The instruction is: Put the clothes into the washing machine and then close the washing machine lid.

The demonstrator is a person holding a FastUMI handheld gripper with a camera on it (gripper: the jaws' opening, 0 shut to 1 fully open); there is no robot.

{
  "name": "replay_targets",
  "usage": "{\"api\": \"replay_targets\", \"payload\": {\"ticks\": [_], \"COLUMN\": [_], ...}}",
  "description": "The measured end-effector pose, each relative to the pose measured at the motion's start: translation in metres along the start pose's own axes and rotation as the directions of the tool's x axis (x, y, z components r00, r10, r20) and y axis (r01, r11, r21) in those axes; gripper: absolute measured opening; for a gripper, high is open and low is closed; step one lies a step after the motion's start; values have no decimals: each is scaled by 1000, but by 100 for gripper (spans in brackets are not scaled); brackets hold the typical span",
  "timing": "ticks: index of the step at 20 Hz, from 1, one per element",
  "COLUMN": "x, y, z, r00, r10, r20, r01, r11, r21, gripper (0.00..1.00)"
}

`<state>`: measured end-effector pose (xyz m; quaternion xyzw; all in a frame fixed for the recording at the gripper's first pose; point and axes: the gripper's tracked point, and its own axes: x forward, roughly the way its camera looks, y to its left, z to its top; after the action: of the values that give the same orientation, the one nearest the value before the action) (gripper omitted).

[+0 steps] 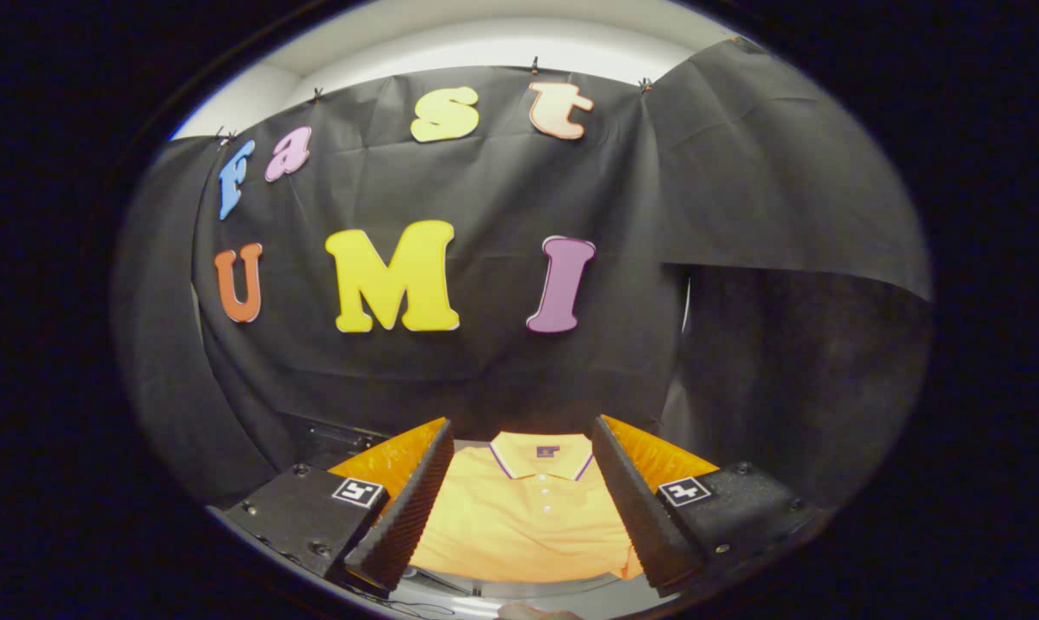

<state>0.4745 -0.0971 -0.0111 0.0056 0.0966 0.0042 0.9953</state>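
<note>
Gripper fingers spread wide, released, nothing between the pads. One finger to each side of an orange polo shirt, which lies flat below and between them, not touched by either.

Shirt: collar end points toward the booth wall, collar with a thin dark and white stripe, small tag inside the neck, a few buttons down the placket. Both sleeves and shoulders hidden behind the fingers; only the chest panel and collar can be seen. Lower hem cut off on the near side, where a strip of pale table shows under it.

Far edge of the shirt runs straight into deep shadow at the foot of the black cloth; where the table ends there cannot be made out. A dark boxy shape sits beyond the left finger, too dim to identify.

Open room: the gap between the fingers is wider than the visible shirt panel.
</note>
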Motion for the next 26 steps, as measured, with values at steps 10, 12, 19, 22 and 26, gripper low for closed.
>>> {"api": "replay_targets", "payload": {"ticks": [10, 12, 19, 22, 26], "x": [121, 132, 151, 148, 148], "y": [-24, -25, -30, -33, -31], "z": [-95, -118, -184, -186, -186], "r00": [965, 949, 891, 885, 880], "r10": [-34, -37, -37, -26, -16], "r20": [-261, -313, -453, -465, -476], "r01": [29, 31, 51, 37, 19], "r11": [999, 999, 999, 999, 1000], "r21": [-24, -24, 18, 14, 2], "gripper": [100, 100, 100, 100, 100]}}
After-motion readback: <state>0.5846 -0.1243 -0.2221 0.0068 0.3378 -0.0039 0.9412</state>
